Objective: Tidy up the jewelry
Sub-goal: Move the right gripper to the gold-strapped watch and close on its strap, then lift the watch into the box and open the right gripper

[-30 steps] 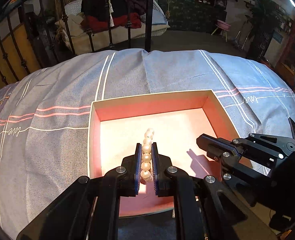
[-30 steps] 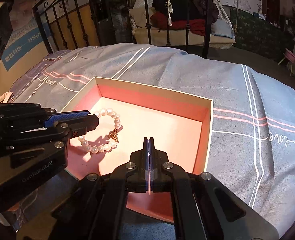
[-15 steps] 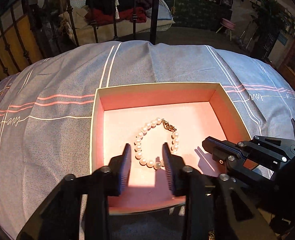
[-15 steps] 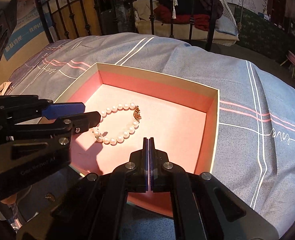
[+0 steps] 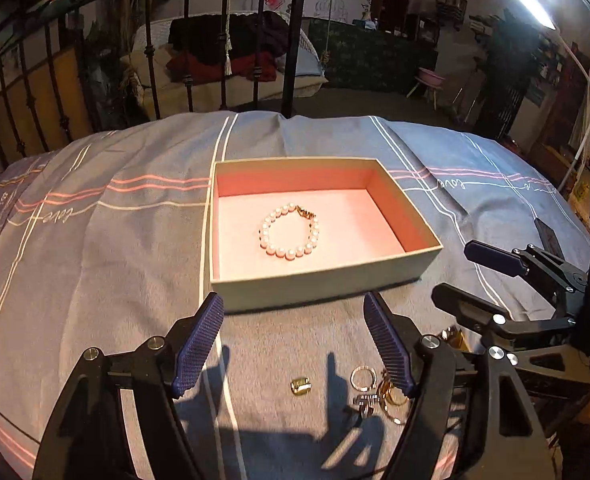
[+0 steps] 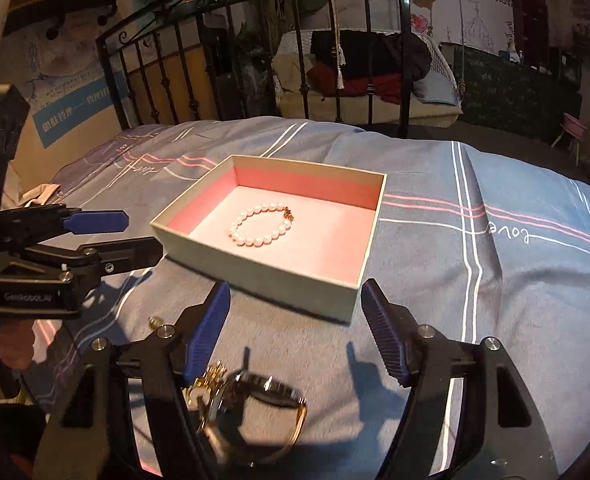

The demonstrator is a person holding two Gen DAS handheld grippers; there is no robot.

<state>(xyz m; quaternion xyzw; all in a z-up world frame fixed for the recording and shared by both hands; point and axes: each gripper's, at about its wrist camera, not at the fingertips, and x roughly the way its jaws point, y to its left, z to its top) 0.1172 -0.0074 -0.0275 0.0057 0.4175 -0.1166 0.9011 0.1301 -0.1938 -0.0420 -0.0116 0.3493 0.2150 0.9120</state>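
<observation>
Pearls first: from the left wrist view, the bracelet [image 5: 289, 233] lies in a closed loop on the pink floor of the box [image 5: 319, 284], gold clasp at its far side, touching no wall. The box sits open on the grey-blue striped bedspread [image 5: 107, 248]. The left gripper [image 5: 295, 344] hangs over the cloth just short of the box's near wall, jaws spreading wider right now, and nothing sits between the blue pads. Down on the cloth below it, a small gold ring [image 5: 301, 386] lies alone, and a tangle of rings [image 5: 375, 394] sits just beside the right pad, partly hidden by it. Over to the right, the right gripper [image 5: 459, 276] comes in from the side, its fingers apart and bare.

Switch to the right wrist view: same box [image 6: 279, 276], seen corner-on, the bracelet [image 6: 261, 226] near the middle of its floor. The right gripper [image 6: 295, 332] is also short of the box, jaws opening as well, nothing pinched. Beneath it on the bedspread [image 6: 475, 300] lies a watch [image 6: 255, 412], blurred, with a gold trinket [image 6: 207, 380] touching its left edge; what that piece is, hard to tell. A tiny gold stud [image 6: 155, 322] rests on the cloth further left. The left gripper [image 6: 135, 228] reaches in from the left, fingers parted, close to the box's near corner.
</observation>
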